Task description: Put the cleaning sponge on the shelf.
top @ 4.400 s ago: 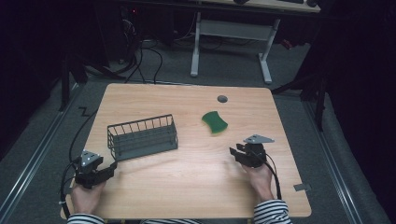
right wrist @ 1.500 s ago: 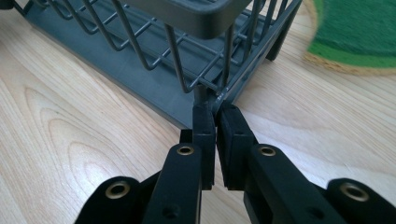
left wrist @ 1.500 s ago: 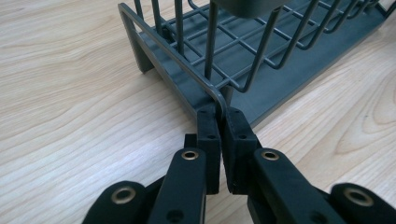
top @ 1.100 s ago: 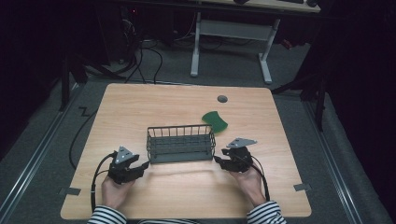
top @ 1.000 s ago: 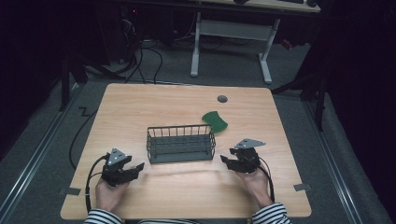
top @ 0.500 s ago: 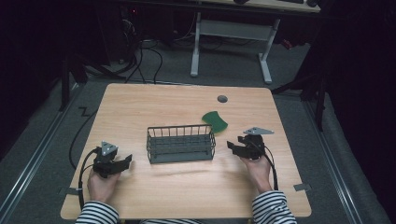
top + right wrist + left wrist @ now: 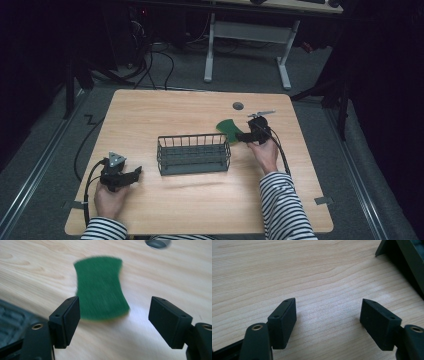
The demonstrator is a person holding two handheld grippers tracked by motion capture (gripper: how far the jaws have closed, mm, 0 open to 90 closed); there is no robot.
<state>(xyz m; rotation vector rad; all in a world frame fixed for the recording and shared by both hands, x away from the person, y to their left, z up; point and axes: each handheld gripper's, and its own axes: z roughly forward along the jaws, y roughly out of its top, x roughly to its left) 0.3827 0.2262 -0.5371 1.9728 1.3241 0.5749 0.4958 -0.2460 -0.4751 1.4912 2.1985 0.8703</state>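
A dark wire basket (image 7: 193,153) stands at the middle of the wooden table (image 7: 165,107), and its corner (image 7: 407,257) shows at the top right of the left gripper view. A green sponge (image 7: 228,128) lies flat just beyond the basket's right end. My right gripper (image 7: 241,136) points at the sponge (image 7: 100,287); its jaws have just been opening and stand wide at the sponge's near end without pressing it. My left gripper (image 7: 132,173) is left of the basket, low over bare wood (image 7: 328,315). Its jaws have also just been opening, with nothing between them.
A round grey grommet (image 7: 238,105) is set in the table behind the sponge and shows at the top of the right gripper view (image 7: 157,243). The basket's end (image 7: 12,315) is close at that gripper's left. Cables and a desk frame (image 7: 247,45) lie on the floor beyond.
The basket went from the left to the table's middle, then both grippers left it. The left hand drew back leftward. The right hand moved away to the sponge, jaws wider.
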